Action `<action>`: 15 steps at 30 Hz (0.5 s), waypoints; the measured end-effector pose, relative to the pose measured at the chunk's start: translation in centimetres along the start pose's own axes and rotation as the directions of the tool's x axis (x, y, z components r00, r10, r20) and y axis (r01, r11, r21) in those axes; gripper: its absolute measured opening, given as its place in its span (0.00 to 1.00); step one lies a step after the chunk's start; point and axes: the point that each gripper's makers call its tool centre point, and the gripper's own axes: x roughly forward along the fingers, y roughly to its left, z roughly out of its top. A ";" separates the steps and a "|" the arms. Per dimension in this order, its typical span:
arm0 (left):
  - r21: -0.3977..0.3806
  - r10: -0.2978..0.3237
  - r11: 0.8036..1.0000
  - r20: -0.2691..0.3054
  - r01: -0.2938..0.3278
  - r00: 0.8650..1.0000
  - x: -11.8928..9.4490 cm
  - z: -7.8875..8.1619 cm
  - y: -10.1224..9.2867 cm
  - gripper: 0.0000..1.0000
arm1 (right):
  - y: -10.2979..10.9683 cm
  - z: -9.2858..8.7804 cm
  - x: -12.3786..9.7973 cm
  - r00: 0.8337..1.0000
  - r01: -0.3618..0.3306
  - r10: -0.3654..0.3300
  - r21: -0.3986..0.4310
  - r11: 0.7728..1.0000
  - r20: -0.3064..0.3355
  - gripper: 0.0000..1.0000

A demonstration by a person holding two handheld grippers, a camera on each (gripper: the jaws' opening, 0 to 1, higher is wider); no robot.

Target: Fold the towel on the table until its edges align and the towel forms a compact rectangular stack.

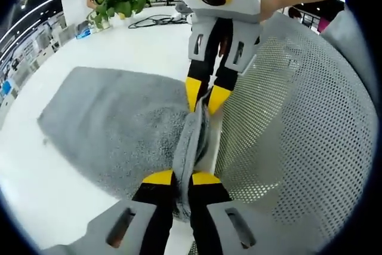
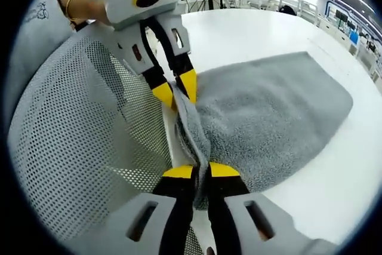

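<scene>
The towel was spread on the table, its near edge pinched by both closed grippers, left and right. It was judged soft and limp, best gripped at corners.

Both views sit close over the towel's near edge, facing each other — each shows the opposite gripper.

White-grey grippers, black jaws, yellow tips, gold bracelet.
</scene>
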 end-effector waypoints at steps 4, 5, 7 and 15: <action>-0.033 -0.020 0.999 0.002 0.020 1.000 -0.1 -0.2 -0.5 0.08 | 0.6 0.0 -0.2 1.000 -0.016 0.016 0.018 1.000 0.000 0.05; -0.030 -0.026 0.999 0.000 0.026 1.000 -0.2 -0.3 -0.7 0.08 | 0.8 -0.1 -0.2 1.000 -0.021 0.021 0.023 1.000 0.001 0.05; -0.033 -0.042 0.999 -0.006 0.041 0.999 -0.3 -0.4 -1.1 0.08 | 1.4 -0.1 -0.2 0.999 -0.043 0.043 0.045 0.998 0.002 0.05; -0.098 -0.138 0.986 0.007 0.138 0.990 -0.9 -0.4 -2.8 0.08 | 3.0 -0.2 -1.0 0.992 -0.125 0.126 0.049 0.991 -0.022 0.04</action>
